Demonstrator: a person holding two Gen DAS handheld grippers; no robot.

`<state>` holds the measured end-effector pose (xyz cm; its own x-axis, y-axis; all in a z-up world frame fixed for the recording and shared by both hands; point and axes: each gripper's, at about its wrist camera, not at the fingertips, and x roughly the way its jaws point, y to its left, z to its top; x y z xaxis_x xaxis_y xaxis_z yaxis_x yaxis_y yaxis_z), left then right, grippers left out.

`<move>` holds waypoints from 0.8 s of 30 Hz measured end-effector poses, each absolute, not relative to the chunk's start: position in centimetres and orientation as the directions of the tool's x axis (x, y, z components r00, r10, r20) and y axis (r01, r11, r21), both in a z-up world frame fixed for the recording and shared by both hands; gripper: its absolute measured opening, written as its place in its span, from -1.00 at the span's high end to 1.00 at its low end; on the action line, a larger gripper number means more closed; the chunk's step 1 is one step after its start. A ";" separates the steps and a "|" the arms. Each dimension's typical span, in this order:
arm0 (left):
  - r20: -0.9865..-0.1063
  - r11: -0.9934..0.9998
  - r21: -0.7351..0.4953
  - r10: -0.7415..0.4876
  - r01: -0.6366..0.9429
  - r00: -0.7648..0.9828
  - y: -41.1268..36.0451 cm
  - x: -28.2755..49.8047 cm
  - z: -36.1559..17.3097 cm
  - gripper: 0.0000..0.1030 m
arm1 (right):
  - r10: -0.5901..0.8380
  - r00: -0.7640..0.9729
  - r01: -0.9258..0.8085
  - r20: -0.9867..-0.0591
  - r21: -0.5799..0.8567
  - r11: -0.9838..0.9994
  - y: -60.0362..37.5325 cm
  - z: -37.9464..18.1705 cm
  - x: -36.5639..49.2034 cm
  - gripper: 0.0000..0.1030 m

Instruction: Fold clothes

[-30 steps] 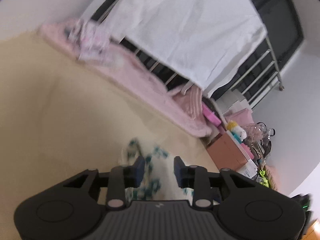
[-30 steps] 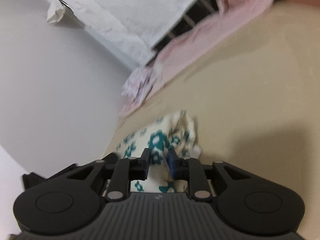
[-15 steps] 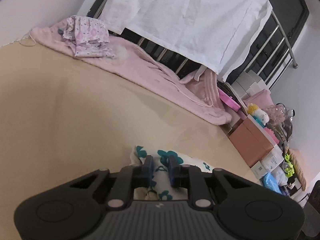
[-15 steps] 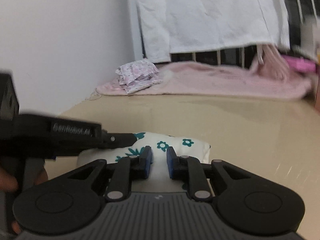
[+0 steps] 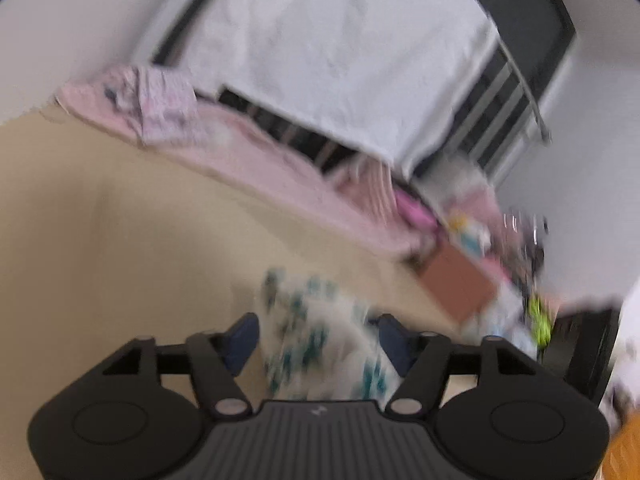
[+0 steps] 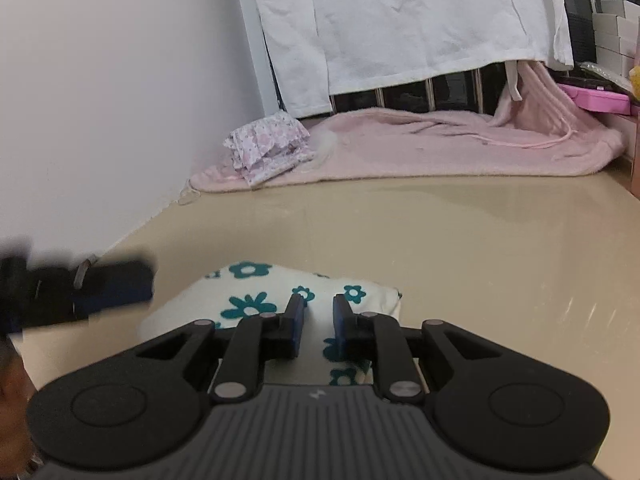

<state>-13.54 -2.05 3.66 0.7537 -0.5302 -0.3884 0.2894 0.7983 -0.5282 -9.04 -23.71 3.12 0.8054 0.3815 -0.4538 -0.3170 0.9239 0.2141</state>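
A white garment with teal flowers (image 6: 256, 300) lies folded on the beige table (image 6: 440, 248). My right gripper (image 6: 318, 330) hovers over its near edge with the jaws a narrow gap apart, gripping nothing. My left gripper (image 5: 316, 340) is wide open with the garment (image 5: 312, 344) lying between its blue pads; this view is blurred. The left gripper also shows in the right wrist view (image 6: 100, 284) as a dark blur left of the garment.
A pink blanket (image 6: 440, 148) lies along the table's far edge, with a folded pink-patterned cloth (image 6: 268, 144) on its left end. A white sheet (image 6: 400, 20) hangs on a rail behind. A brown box (image 5: 460, 284) and clutter stand at the right.
My left gripper has opened wide and let go of the garment. My right gripper's jaws have parted slightly. The garment now lies flat and folded on the table.
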 end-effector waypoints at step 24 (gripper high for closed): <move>-0.361 0.758 -0.551 -0.594 0.349 0.719 -4.7 -14.9 1.1 0.40 | 0.401 0.809 -0.329 -0.429 0.234 0.915 -22.9 2.2 -9.8 0.65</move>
<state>-14.91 -4.70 1.12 0.7191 -0.5939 -0.3608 0.3491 0.7577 -0.5514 -9.78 -22.92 2.22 0.8093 0.4012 -0.4290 -0.3294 0.9147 0.2340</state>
